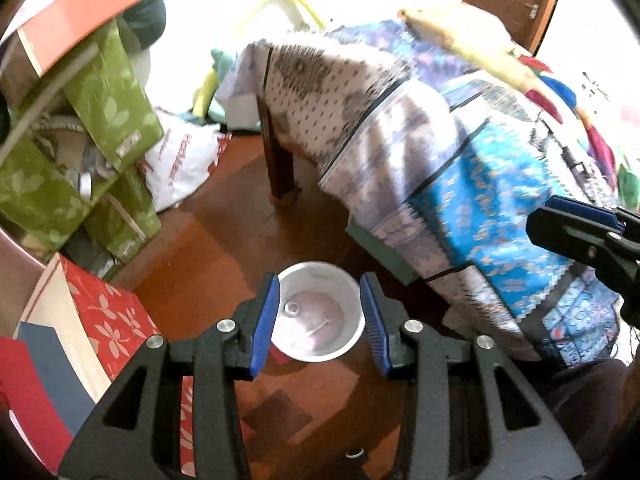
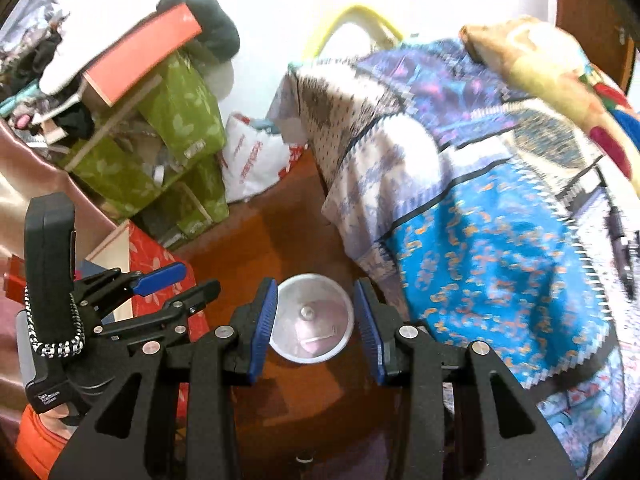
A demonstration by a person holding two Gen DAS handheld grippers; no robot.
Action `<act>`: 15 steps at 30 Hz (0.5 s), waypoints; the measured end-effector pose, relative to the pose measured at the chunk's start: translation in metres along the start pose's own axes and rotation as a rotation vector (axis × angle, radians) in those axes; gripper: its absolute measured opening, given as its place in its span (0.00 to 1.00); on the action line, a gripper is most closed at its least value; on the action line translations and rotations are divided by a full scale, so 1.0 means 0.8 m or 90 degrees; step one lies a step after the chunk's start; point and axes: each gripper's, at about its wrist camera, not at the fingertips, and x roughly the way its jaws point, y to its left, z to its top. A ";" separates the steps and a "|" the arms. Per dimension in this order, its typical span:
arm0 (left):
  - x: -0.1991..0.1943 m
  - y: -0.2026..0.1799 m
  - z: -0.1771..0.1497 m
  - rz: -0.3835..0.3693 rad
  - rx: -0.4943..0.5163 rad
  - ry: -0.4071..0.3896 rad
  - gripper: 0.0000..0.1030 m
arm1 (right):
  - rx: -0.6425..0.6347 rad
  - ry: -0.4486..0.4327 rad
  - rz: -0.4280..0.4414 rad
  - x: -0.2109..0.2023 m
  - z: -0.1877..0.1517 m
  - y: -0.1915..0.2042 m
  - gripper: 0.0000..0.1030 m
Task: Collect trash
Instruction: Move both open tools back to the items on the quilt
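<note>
A white round bin [image 1: 320,314] stands on the brown wooden floor [image 1: 224,240] beside the bed. It holds a small cap and a few small white bits at the bottom. My left gripper [image 1: 318,322] is open and empty above the bin. My right gripper [image 2: 316,326] is also open and empty, hovering over the same bin [image 2: 312,318]. The right gripper shows at the right edge of the left wrist view [image 1: 588,232]. The left gripper shows at the left of the right wrist view [image 2: 160,292].
A bed with a blue and white patterned cover [image 1: 460,152] fills the right side, its dark leg [image 1: 280,160] on the floor. Green boxes [image 1: 100,120], a red patterned box [image 1: 104,316] and a white plastic bag [image 1: 180,160] crowd the left.
</note>
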 end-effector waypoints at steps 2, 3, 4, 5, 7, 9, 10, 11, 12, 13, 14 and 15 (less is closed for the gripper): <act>-0.026 -0.015 0.002 -0.006 0.007 -0.024 0.40 | 0.003 -0.025 -0.007 -0.024 -0.003 -0.004 0.35; -0.033 -0.018 0.002 -0.009 0.009 -0.031 0.40 | 0.005 -0.036 -0.011 -0.036 -0.005 -0.006 0.35; -0.043 -0.026 0.003 -0.011 0.013 -0.041 0.40 | 0.010 -0.051 -0.016 -0.052 -0.008 -0.011 0.35; -0.055 -0.035 0.004 -0.014 0.017 -0.053 0.40 | 0.012 -0.060 -0.019 -0.062 -0.010 -0.014 0.35; -0.072 -0.050 0.005 -0.021 0.025 -0.070 0.40 | 0.021 -0.083 -0.030 -0.085 -0.014 -0.022 0.35; -0.089 -0.067 0.008 -0.029 0.035 -0.088 0.42 | 0.030 -0.105 -0.041 -0.108 -0.021 -0.034 0.35; -0.096 -0.078 0.009 -0.034 0.040 -0.096 0.43 | 0.033 -0.112 -0.046 -0.118 -0.022 -0.039 0.35; -0.103 -0.090 0.011 -0.039 0.047 -0.105 0.44 | 0.039 -0.124 -0.056 -0.131 -0.027 -0.047 0.35; -0.110 -0.102 0.013 -0.044 0.055 -0.114 0.45 | 0.044 -0.133 -0.064 -0.140 -0.030 -0.055 0.35; -0.113 -0.110 0.015 -0.047 0.059 -0.119 0.45 | 0.049 -0.142 -0.074 -0.150 -0.033 -0.063 0.35; -0.118 -0.123 0.018 -0.055 0.067 -0.126 0.47 | 0.053 -0.148 -0.081 -0.157 -0.036 -0.068 0.35; -0.120 -0.133 0.020 -0.060 0.073 -0.131 0.48 | 0.058 -0.154 -0.090 -0.165 -0.039 -0.077 0.35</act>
